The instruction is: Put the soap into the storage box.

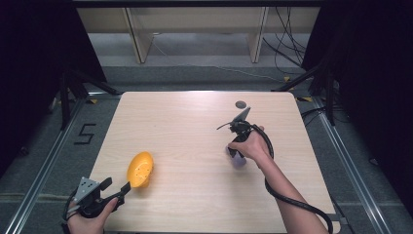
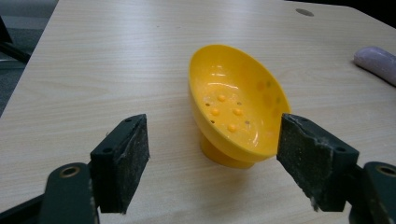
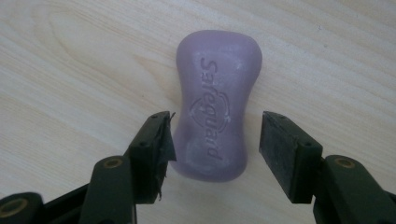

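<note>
Right claw [image 3: 215, 154] agape astride purple soap [image 3: 217, 100]; left claw [image 2: 212, 165] wide, empty, facing yellow dish [image 2: 236, 107].

Left gripper [image 1: 127, 188]: I've got it lower left, touching the yellow dish [image 1: 140, 169].
Right gripper [image 1: 233, 155]: mid-frame, over purple soap [image 1: 238, 161].

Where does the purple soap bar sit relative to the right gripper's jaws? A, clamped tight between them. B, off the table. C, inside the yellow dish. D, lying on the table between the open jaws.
D: in the right gripper view the right gripper stands open, its jaws either side of the soap bar, which lies flat on the table.
</note>
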`<state>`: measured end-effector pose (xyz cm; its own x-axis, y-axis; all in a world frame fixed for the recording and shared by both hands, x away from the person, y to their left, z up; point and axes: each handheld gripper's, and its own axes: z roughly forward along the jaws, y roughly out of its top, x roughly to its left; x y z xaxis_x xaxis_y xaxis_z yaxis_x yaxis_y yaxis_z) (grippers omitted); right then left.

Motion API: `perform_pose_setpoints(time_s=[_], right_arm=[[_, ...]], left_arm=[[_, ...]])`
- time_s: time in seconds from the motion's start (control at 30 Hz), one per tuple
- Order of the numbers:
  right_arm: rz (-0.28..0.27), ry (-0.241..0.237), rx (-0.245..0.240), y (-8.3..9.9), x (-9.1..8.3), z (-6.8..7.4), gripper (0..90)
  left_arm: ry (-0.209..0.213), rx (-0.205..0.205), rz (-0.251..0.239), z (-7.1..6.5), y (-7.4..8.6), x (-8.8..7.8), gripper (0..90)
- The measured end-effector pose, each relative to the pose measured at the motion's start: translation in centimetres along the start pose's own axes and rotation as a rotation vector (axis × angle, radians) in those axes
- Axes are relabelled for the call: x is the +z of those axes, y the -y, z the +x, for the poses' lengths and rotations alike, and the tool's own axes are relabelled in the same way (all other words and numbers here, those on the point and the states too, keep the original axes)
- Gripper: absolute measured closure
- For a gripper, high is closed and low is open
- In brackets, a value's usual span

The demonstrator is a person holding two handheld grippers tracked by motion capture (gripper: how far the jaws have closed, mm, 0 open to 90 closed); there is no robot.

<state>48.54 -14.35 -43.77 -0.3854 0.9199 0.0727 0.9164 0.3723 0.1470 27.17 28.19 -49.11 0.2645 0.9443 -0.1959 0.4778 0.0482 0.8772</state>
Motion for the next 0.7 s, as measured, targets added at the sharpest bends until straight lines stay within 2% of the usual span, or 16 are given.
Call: perform_pose_setpoints(time_s=[0.1,0.17,0.27,0.3,0.33,0.47,0.6,0.63,0.7], right_arm=[[0.006,0.004,0.014,-0.3,0.4,0.1,44.7],[0.022,0.006,0.009,-0.5,0.9,0.2,45.1],[0.022,0.002,0.009,-0.7,1.1,0.3,45.3],[0.006,0.013,0.012,-0.8,1.2,0.3,45.5],[0.02,0.01,0.023,-1.0,1.3,0.4,45.6],[0.04,0.011,0.01,-1.2,1.6,0.3,45.5],[0.054,0.002,0.018,-1.4,2.0,0.3,45.3],[0.038,0.013,0.018,-1.4,2.2,0.4,45.5],[0.044,0.025,0.015,-1.5,2.4,0.5,45.3]], left_arm=[[-0.006,0.0,0.006,-0.1,-0.1,0.0,24.7],[0.006,0.0,-0.003,0.0,-0.1,0.1,24.7],[0.001,-0.003,0.001,0.0,0.0,0.1,24.7],[0.002,-0.003,0.002,0.0,0.0,0.1,24.7],[0.0,0.0,0.002,0.0,0.0,0.1,24.7],[0.0,-0.004,-0.004,0.1,0.0,0.0,24.7],[-0.001,-0.004,-0.005,0.0,-0.1,0.0,24.7],[-0.001,-0.003,-0.003,-0.1,-0.1,0.0,24.7],[-0.007,0.003,0.01,0.0,-0.1,-0.1,24.7]])
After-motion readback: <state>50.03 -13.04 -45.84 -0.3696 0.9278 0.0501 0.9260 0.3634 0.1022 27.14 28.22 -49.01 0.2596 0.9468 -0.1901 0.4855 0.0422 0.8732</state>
